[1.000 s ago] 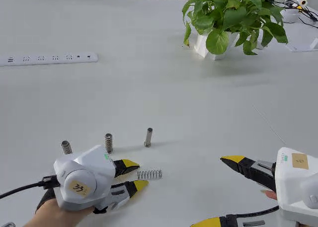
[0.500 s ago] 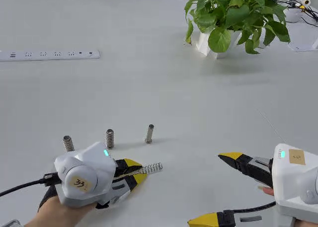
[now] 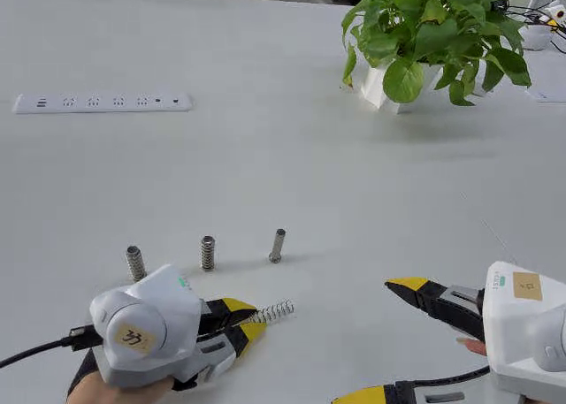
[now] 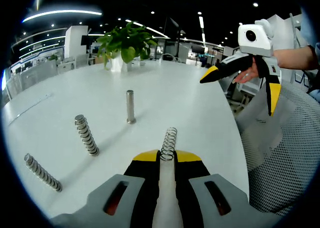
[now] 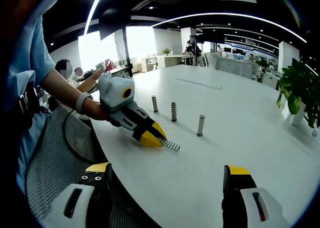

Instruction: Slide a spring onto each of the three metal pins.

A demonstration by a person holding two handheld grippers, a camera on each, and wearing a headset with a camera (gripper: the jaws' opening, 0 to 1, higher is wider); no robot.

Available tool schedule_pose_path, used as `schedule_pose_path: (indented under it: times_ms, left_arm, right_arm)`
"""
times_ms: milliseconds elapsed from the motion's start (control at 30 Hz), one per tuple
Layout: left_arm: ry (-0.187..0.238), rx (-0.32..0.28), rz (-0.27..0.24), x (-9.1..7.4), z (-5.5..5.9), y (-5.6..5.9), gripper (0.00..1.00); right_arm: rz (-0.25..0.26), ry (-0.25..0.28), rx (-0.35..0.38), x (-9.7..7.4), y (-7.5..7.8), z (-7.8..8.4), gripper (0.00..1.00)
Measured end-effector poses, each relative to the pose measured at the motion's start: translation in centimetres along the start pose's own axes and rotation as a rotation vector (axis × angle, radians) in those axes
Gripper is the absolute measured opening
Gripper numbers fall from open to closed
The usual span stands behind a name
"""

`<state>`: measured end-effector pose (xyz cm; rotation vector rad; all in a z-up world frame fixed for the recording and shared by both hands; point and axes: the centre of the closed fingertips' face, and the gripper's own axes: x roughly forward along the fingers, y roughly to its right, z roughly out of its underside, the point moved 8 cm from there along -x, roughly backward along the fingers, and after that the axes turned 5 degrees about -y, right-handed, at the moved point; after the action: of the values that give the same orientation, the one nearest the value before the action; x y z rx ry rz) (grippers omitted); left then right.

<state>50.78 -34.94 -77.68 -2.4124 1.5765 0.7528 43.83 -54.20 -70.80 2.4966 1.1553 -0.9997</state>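
Note:
Three metal pins stand in a row on the white table. The two left pins point(image 3: 135, 262) point(image 3: 208, 253) each carry a spring. The right pin point(image 3: 278, 245) is bare. My left gripper point(image 3: 250, 321) is shut on one end of a loose spring point(image 3: 275, 311), which sticks out past its yellow tips towards the bare pin. In the left gripper view the spring point(image 4: 168, 143) rises from between the jaws, with the bare pin point(image 4: 130, 107) ahead and slightly left. My right gripper point(image 3: 367, 342) stands wide open at the lower right, with nothing in it.
A potted plant point(image 3: 433, 33) in a white pot stands at the far right. A white power strip point(image 3: 102, 102) lies at the far left. A mesh chair point(image 4: 285, 153) sits beyond the table's near edge. Open tabletop lies between the pins and the plant.
The spring lay on the table between the open left jaws. The left gripper has shut on it and holds it near the bare pin. The right gripper stayed open.

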Motion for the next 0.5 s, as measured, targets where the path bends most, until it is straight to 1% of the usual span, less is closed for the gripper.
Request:
schedule_pose_path:
  times_ms: [33, 100, 167, 333, 367, 433, 500]
  left_arm:
    - [0.005, -0.012, -0.005, -0.3, 0.0, 0.0, 0.07]
    - [0.012, -0.016, -0.012, -0.8, -0.1, -0.1, 0.07]
    - [0.022, -0.023, -0.023, -1.4, -0.1, -0.2, 0.07]
    - [0.049, -0.049, -0.040, -3.2, -0.5, -0.4, 0.07]
    - [0.051, -0.055, -0.041, -3.7, -0.5, -0.3, 0.07]
    - [0.049, -0.047, -0.050, -4.2, -0.5, -0.2, 0.07]
    - [0.059, -0.056, -0.050, -4.9, -0.7, -0.1, 0.07]
  right_arm:
    - [-0.005, 0.004, -0.002, 0.1, -0.1, -0.2, 0.92]
    - [-0.011, 0.008, -0.003, 0.2, -0.2, -0.4, 0.92]
    - [-0.027, 0.021, 0.001, 0.3, -0.4, -0.8, 0.92]
    - [-0.046, 0.044, -0.031, 0.5, -0.8, -2.0, 0.91]
    - [-0.051, 0.050, -0.038, 0.6, -1.0, -2.3, 0.91]
    - [-0.062, 0.054, -0.048, 0.8, -1.2, -2.7, 0.91]
    - [-0.073, 0.058, -0.062, 1.1, -1.4, -3.1, 0.91]
